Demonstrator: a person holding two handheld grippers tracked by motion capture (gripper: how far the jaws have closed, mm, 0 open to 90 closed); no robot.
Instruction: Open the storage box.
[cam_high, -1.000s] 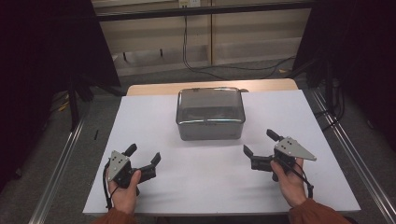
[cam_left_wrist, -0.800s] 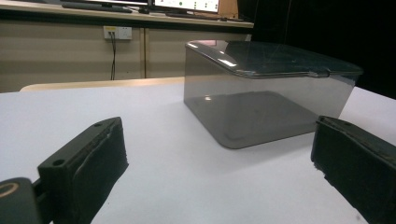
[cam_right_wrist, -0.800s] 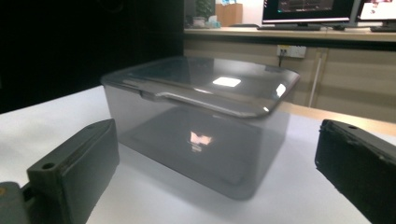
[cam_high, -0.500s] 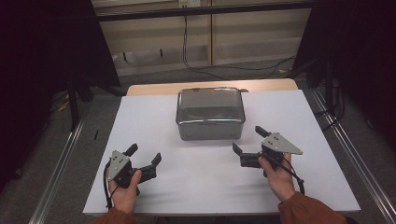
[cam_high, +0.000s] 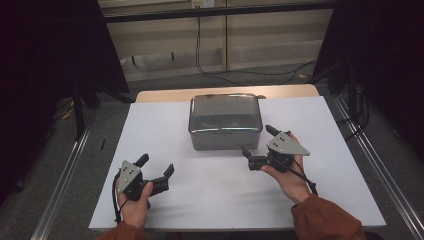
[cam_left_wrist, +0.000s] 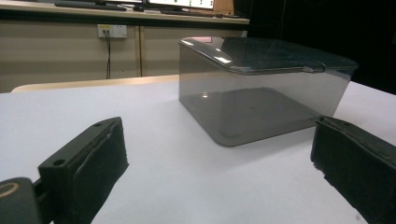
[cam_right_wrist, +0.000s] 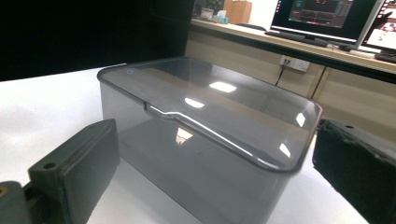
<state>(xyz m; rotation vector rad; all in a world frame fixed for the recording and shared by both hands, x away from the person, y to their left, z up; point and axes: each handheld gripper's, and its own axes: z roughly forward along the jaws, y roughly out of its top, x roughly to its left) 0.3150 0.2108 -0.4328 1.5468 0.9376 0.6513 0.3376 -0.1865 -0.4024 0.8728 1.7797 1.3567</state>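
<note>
Overhead light falls evenly on my white table (cam_high: 210, 200), while the room's sides sink into black. Bright glare streaks the box lid (cam_right_wrist: 205, 107). My 2 near jaws look soft, slightly blurred.

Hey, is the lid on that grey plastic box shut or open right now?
Shut. The lid lies flat on the box, its rim seated all round the top edge.

smoky grey box (cam_high: 225, 122), white table (cam_high: 210, 195), black fingers (cam_left_wrist: 88, 158)

One lidded grey box (cam_high: 225, 121), one white table (cam_high: 200, 200), two tongs: left (cam_high: 157, 169), right (cam_high: 256, 141)
</note>
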